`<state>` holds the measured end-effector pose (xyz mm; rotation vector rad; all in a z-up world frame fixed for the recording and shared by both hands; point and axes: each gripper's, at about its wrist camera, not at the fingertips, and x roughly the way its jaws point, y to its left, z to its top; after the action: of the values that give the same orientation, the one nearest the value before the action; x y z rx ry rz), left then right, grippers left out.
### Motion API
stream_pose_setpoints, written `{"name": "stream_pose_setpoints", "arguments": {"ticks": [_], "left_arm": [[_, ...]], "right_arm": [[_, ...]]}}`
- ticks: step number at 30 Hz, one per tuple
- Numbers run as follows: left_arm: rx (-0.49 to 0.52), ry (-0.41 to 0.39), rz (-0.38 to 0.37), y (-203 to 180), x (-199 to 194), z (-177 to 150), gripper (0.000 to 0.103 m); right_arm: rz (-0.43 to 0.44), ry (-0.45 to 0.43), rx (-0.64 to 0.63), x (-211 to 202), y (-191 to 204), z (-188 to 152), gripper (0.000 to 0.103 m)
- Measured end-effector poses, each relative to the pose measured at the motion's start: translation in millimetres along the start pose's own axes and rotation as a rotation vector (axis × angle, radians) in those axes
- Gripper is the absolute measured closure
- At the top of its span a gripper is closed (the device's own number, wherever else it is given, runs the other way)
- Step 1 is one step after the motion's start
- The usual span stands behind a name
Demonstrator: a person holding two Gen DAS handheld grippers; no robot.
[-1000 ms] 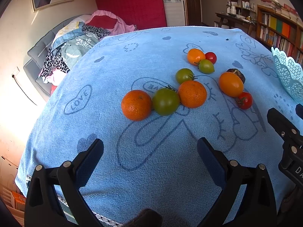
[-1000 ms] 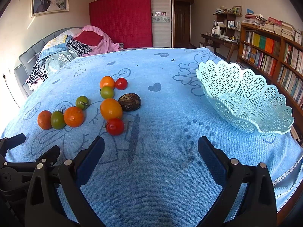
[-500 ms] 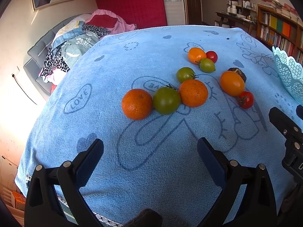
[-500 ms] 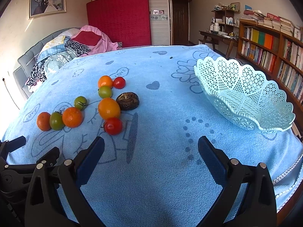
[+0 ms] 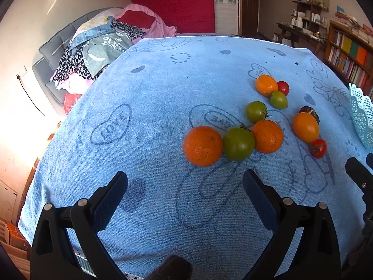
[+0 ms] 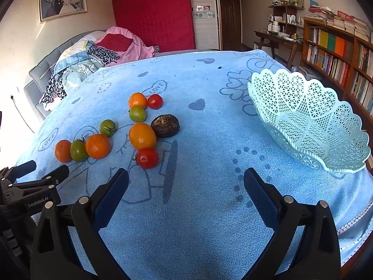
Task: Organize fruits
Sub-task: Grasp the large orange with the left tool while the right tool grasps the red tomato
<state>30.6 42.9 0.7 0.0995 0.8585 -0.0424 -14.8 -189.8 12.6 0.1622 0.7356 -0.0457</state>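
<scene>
Nothing is sorted yet: all the fruits [image 6: 142,135] are lying loose on the towel [image 6: 205,210] left of the empty basket [image 6: 310,121], while the left gripper [image 5: 185,186] and right gripper [image 6: 186,184] are hovering wide-fingered, holding nothing.

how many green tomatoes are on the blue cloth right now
3. One sits between two oranges at the left, one lies just behind them, one touches the far orange fruit. None looks hidden.

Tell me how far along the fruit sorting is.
Nothing is done: the lace basket holds no fruit. Nothing is in hand; the left gripper and right gripper are open and empty. All nine fruits, from the leftmost orange to the dark fruit, remain on the blue cloth.
</scene>
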Motion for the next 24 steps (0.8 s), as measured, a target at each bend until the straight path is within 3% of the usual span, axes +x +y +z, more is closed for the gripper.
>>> {"name": "stream_pose_setpoints", "arguments": {"ticks": [8, 18, 24], "left_arm": [[-0.025, 0.064, 0.001, 16.6, 22.4, 5.1, 0.005], [0.023, 0.074, -0.011, 11.6, 38.7, 17.8, 0.005], [0.058, 0.073, -0.039, 14.4, 38.7, 15.1, 0.005]], "right_arm": [[0.071, 0.037, -0.046, -2.7, 7.2, 11.3, 0.003], [0.124, 0.159, -0.055, 30.5, 14.7, 13.3, 0.003], [0.139, 0.182, -0.070, 43.3, 16.8, 15.5, 0.003]]}}
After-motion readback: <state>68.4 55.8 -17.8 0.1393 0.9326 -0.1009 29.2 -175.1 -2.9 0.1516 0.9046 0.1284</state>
